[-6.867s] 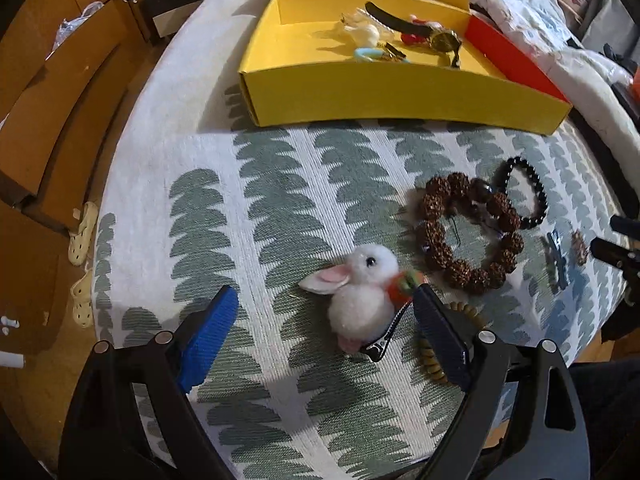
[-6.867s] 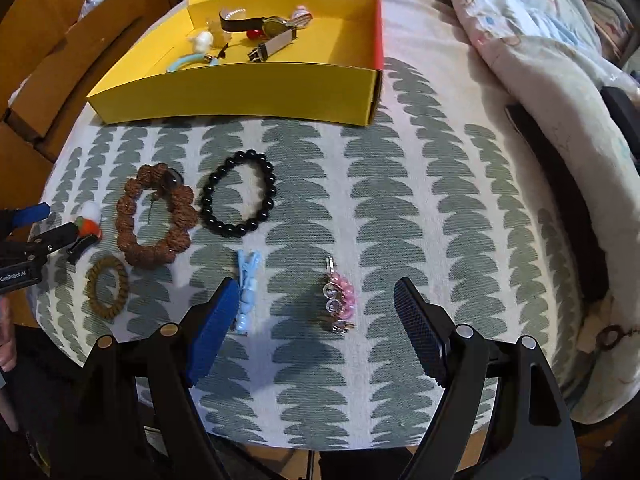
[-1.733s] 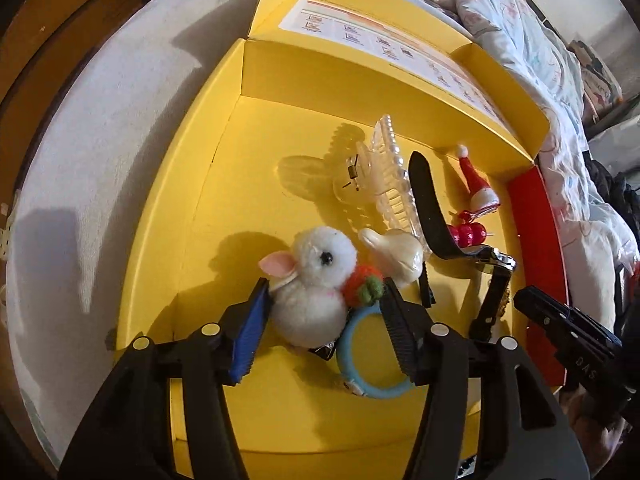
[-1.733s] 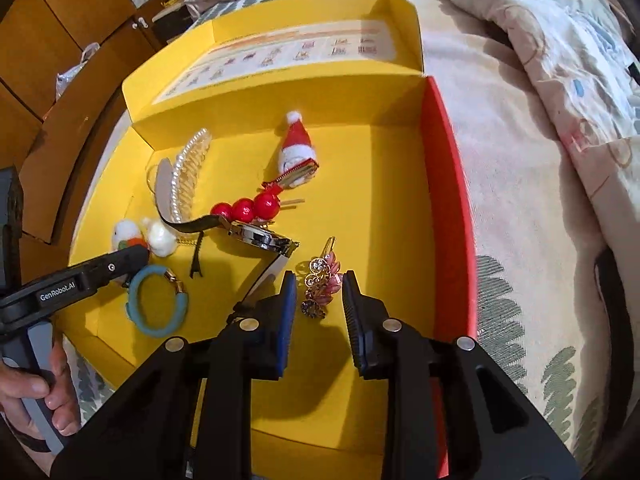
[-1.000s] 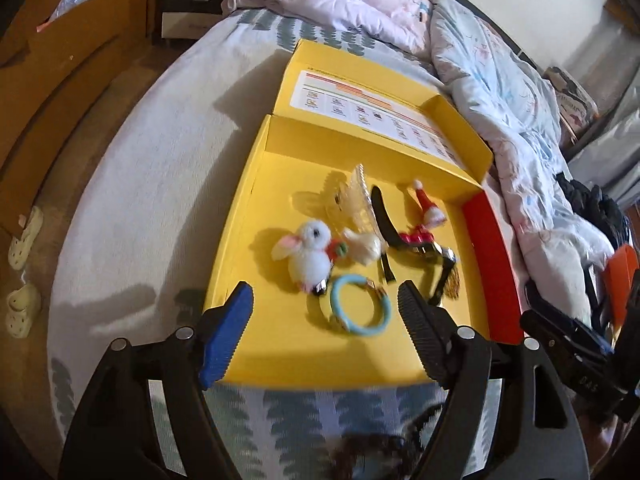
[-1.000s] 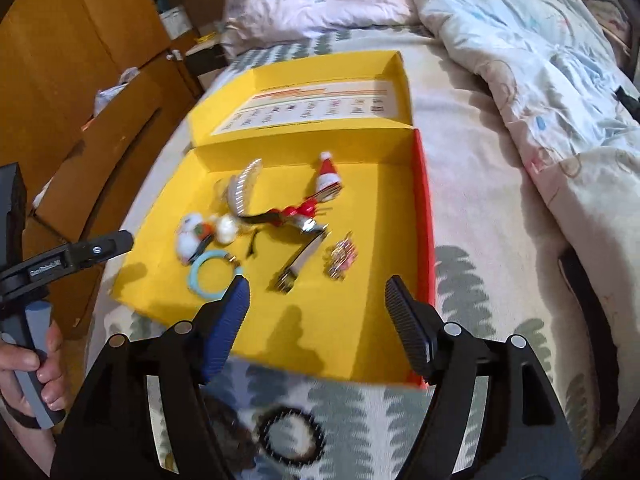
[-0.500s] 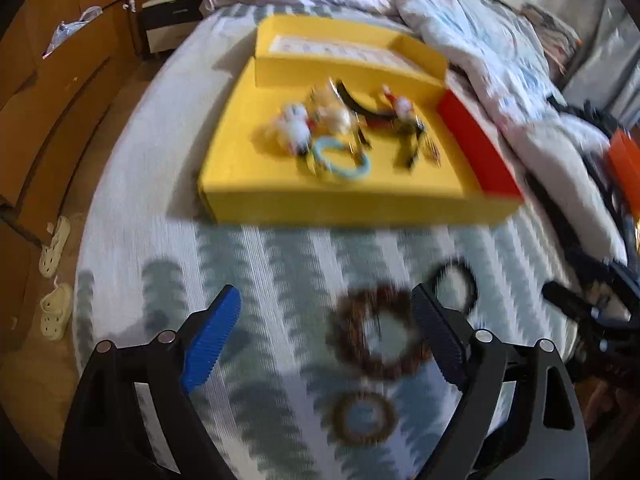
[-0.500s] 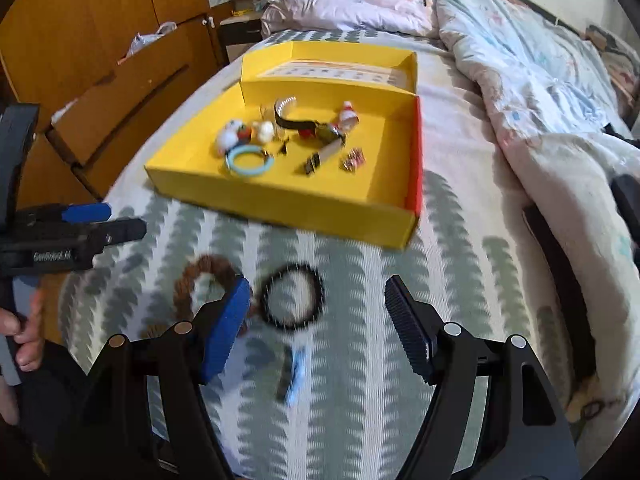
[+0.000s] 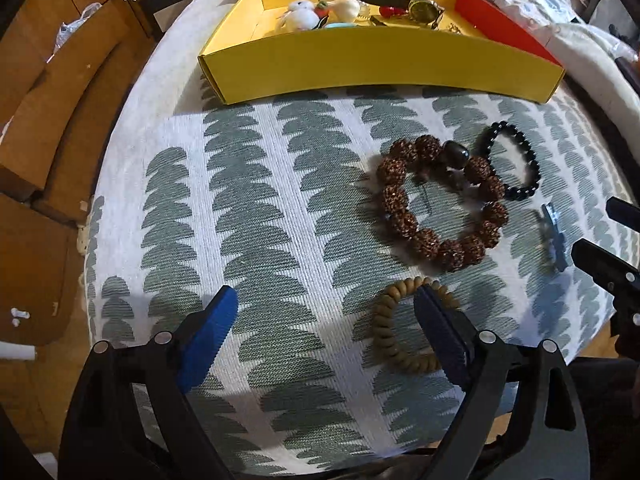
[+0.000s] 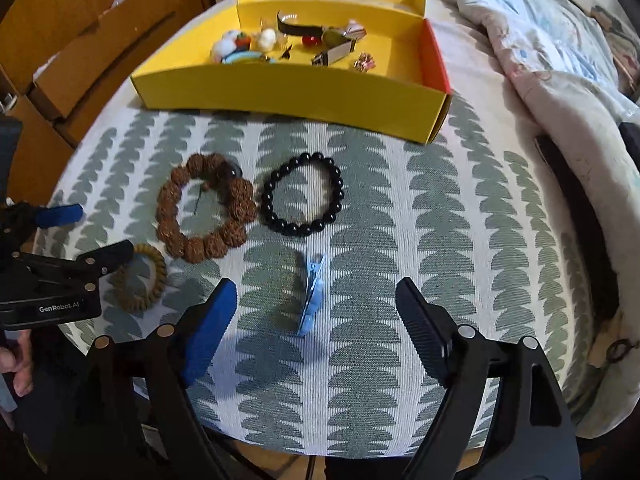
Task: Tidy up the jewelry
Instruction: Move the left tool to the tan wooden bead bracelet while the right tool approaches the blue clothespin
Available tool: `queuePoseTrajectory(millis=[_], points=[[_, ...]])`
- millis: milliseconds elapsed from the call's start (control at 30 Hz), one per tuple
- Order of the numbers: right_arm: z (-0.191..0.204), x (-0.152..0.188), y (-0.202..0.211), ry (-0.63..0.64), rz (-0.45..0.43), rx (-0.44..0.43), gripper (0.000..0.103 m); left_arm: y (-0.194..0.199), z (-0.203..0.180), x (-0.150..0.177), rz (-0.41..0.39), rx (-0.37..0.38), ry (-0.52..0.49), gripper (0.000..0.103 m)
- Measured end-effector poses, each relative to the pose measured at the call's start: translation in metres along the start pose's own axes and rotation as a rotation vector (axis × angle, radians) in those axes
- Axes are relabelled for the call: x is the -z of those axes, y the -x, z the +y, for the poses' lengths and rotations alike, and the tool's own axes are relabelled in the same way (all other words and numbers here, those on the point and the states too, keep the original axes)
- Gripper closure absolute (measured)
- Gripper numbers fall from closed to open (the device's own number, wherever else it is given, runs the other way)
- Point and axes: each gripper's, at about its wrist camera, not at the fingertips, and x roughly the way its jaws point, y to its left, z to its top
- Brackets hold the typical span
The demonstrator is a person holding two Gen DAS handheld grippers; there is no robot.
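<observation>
My left gripper hangs over the patterned cloth with its jaws opening and nothing between them. Its right finger overlaps a tan coil bracelet. Beyond lie a brown bead bracelet and a black bead bracelet. My right gripper is also opening, and a light blue clip lies on the cloth between its fingers, untouched. The yellow box at the back holds a white bunny clip, a watch, a pink clip and other pieces.
The round table's front edge is just below both grippers. A wooden cabinet stands to the left. Bedding lies on the right. A hand holds the left gripper at the left edge of the right wrist view.
Both grippers have pulled back from the yellow box toward the table's near edge and come lower. Their jaws stand wider. The bunny clip and pink clip stay in the box.
</observation>
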Motion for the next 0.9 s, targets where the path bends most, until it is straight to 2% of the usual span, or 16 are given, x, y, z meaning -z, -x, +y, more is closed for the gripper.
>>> queuePoseTrajectory(millis=[133, 233, 400, 500, 567, 633, 667, 833, 900], points=[[0.003, -0.001, -0.009, 0.009, 0.024, 0.011, 0.021, -0.01, -0.009, 0.003, 0.02, -0.051, -0.028, 0.015], [0.007, 0.0, -0.015, 0.005, 0.039, 0.009, 0.021, -0.02, -0.014, 0.005, 0.052, -0.037, -0.031, 0.015], [0.008, -0.001, -0.024, 0.007, 0.057, 0.035, 0.025, -0.025, -0.014, 0.002, 0.052, -0.042, -0.024, 0.014], [0.01, 0.0, -0.027, 0.016, 0.064, 0.045, 0.031, -0.029, -0.012, -0.001, 0.056, -0.033, -0.012, 0.014], [0.011, 0.001, -0.03, 0.019, 0.076, 0.039, 0.043, -0.028, -0.013, -0.001, 0.053, -0.036, -0.015, 0.014], [0.014, 0.002, -0.035, 0.033, 0.089, 0.043, 0.046, -0.027, -0.012, -0.002, 0.05, -0.043, -0.021, 0.014], [0.015, 0.003, -0.037, 0.037, 0.096, 0.048, 0.053, -0.027, -0.013, -0.002, 0.048, -0.046, -0.024, 0.014], [0.019, 0.005, -0.044, 0.049, 0.113, 0.059, 0.056, -0.026, -0.016, 0.001, 0.045, -0.038, -0.038, 0.018], [0.018, 0.005, -0.045, 0.047, 0.115, 0.055, 0.058, -0.025, -0.016, 0.002, 0.044, -0.025, -0.042, 0.024]])
